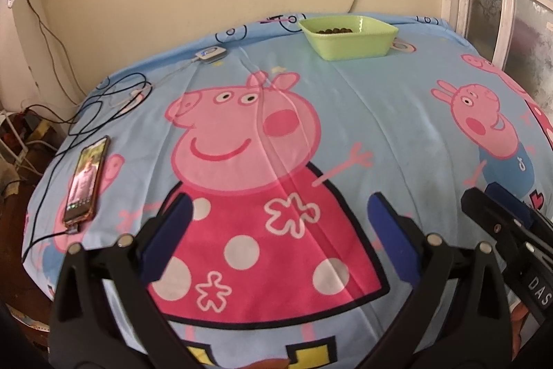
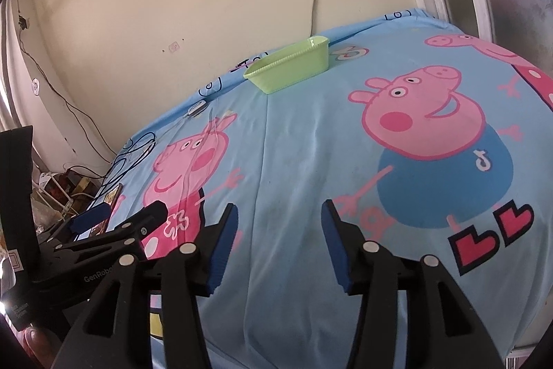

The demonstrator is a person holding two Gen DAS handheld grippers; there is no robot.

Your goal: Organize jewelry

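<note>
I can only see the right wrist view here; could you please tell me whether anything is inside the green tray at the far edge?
Observer: Yes. The left wrist view looks over the rim of the green tray and shows a small heap of dark beads at its bottom.
Operator: Thank you. Is the left claw holding anything?
Observer: No. The left claw stands open over the cartoon sheet, with only fabric between its pads.
Operator: And that phone at the left, is it on?
Observer: The phone lies face up with a lit screen, a cable plugged into its near end.
</note>
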